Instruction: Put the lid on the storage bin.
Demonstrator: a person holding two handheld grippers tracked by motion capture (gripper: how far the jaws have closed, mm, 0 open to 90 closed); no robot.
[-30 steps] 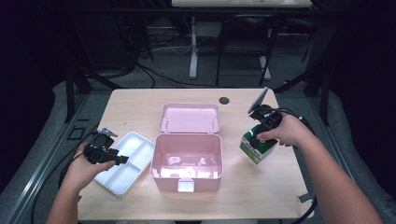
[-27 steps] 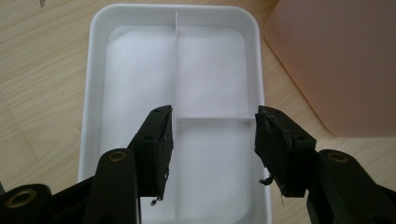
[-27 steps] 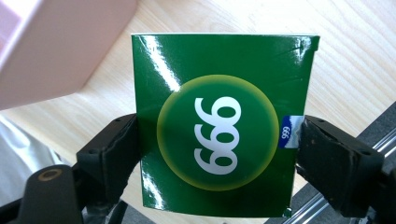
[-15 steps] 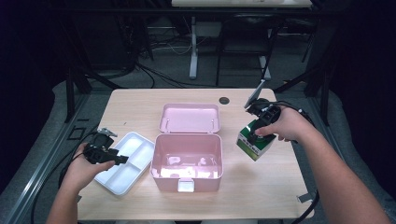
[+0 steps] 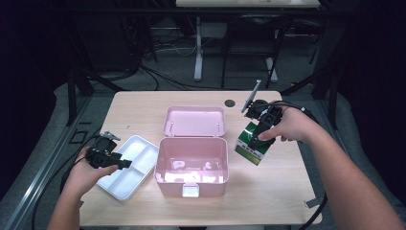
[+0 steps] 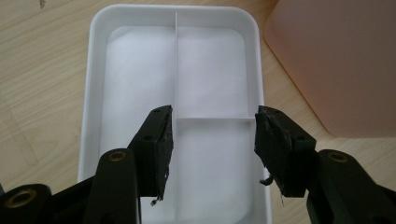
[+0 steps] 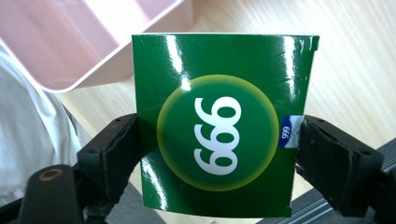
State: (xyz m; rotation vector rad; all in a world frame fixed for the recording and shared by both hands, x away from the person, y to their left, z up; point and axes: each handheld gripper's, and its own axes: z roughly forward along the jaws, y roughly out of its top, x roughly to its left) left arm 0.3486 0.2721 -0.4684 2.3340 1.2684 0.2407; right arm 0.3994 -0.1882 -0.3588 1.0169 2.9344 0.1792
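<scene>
While my right gripper (image 5: 259, 132) pinched the green box (image 5: 253, 143) in its jaws above the table (image 5: 282, 191), just right of the pink case (image 5: 191, 165), my left gripper (image 5: 119, 163) hovered spread over the white tray (image 5: 136, 165).

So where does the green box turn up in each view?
High view: green box right of centre, gripped by the right gripper, beside the pink case.
Left gripper view: not in it; open jaws over the white tray.
Right gripper view: centre, clamped between the jaws.
Shared landmark: the pink case.
</scene>
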